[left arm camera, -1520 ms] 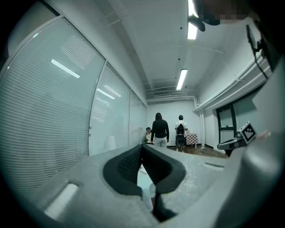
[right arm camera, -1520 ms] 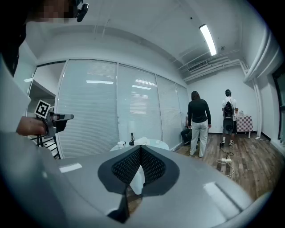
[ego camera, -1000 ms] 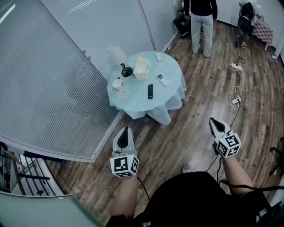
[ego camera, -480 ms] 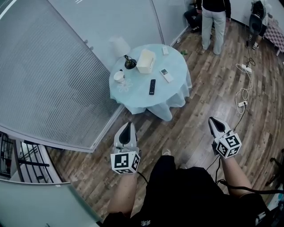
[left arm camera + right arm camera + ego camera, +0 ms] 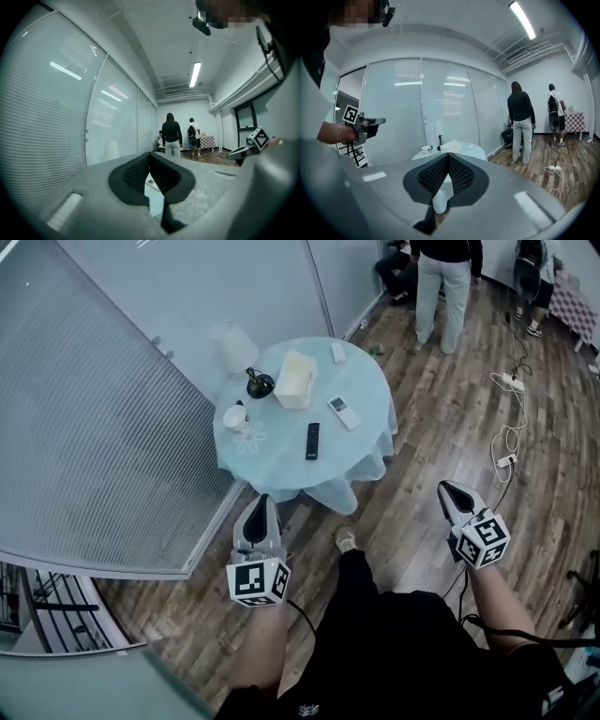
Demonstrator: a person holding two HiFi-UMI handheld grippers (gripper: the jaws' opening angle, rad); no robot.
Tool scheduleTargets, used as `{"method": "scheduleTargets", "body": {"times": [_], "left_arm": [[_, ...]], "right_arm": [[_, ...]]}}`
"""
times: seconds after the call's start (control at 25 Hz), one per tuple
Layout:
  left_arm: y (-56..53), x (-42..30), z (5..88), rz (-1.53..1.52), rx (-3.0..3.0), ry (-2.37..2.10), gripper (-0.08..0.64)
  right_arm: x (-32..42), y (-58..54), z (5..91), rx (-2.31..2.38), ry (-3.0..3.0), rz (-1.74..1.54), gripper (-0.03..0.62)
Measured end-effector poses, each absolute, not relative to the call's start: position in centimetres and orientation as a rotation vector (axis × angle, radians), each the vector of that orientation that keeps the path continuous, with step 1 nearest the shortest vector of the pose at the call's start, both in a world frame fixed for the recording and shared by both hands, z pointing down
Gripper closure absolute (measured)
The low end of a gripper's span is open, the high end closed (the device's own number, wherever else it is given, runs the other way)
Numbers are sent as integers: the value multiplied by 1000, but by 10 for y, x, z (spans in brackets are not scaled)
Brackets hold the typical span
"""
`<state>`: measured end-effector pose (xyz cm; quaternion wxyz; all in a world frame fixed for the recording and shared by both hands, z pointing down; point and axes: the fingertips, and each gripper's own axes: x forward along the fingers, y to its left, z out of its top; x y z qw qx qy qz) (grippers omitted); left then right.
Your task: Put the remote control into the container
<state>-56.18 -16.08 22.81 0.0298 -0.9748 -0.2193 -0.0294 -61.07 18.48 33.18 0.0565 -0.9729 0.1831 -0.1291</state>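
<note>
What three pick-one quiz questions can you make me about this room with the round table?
1. Where is the black remote?
A) on the round table
B) on the floor
C) in a gripper

2. What colour is the cloth on the table?
A) red
B) light blue
C) black

3. How are the left gripper and the right gripper?
A) both wide open
B) both shut and empty
C) both shut on a cup

Answers:
1 A: it lies flat on the tabletop, well away from both grippers.
2 B: the draped cloth looks pale blue.
3 B: each gripper view shows its jaws together with nothing between them.
</note>
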Motion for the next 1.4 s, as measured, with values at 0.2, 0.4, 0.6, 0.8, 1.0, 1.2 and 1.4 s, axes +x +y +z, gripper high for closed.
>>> {"method": "scheduleTargets", "body": {"times": [0.2, 0.4, 0.6, 0.8, 1.0, 1.2, 1.4], "left_arm": [[-160, -487, 225, -91, -2978, -738, 560], [-163, -400, 227, -99, -2959, -818, 560], [-178, -324, 231, -77, -2957, -853, 560], [-194, -261, 249, -102, -3006, -878, 560], [-204, -218, 267, -163, -3010, -888, 560], [-206, -193, 276, -199, -2996, -895, 560], [-208, -176, 290, -243, -3004, -871, 560]], "right_arm": [[-552, 185, 331, -2951, 487, -393, 591], [-487, 170, 336, -2954, 423, -434, 591], [-414, 143, 324, -3010, 439, -494, 591], [-353, 112, 327, -3051, 487, -583, 591], [-298, 90, 340, -3025, 478, -607, 591], [-261, 74, 357, -3002, 484, -632, 591], [-234, 68, 376, -2987, 481, -687, 591]]}}
